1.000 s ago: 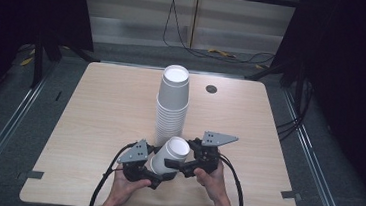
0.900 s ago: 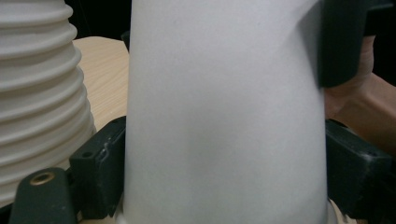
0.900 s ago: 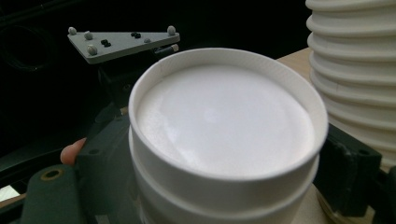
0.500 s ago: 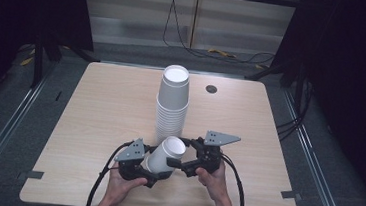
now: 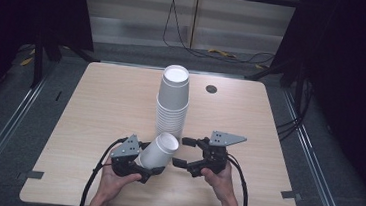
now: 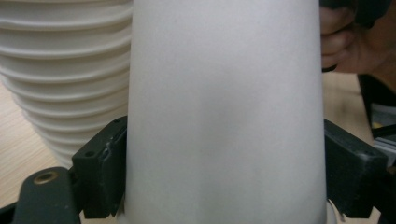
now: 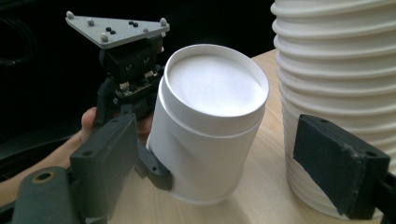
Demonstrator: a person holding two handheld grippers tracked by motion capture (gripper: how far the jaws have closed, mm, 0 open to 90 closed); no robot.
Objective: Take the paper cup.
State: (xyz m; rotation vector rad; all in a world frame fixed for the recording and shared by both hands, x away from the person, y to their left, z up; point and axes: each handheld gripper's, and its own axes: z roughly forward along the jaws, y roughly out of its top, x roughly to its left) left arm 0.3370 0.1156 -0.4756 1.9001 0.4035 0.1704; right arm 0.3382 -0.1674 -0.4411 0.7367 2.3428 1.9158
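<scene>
Paper cup [image 5: 158, 152], white and turned bottom-up, is sitting tilted in the left gripper [image 5: 138, 165], whose two black jaws are pressing against opposite sides of its wall low down near the rim, as the left gripper view is showing. It is being held just in front of the tall stack of nested paper cups [image 5: 172, 103] standing inverted near the middle of the bench [image 5: 96, 100]; judging by that, the cup is being handled on its own, either just parted from the stack or about to go onto it, and the tilt is presenting its closed base [image 7: 214, 87] toward the other hand. The right gripper [image 5: 183, 152] is hovering just beside the cup with its jaws wide apart and nothing between them but air; in the right gripper view the cup and the stack's lower rims [image 7: 336, 70] are both lying in the gap ahead of it, so it seems to be lining up to take or steady the cup. The cup's open mouth is facing down and away and cannot be made out. Whether the cup's rim is touching the bench is hard to tell, and the left gripper view is cutting off the cup's top and base.
</scene>
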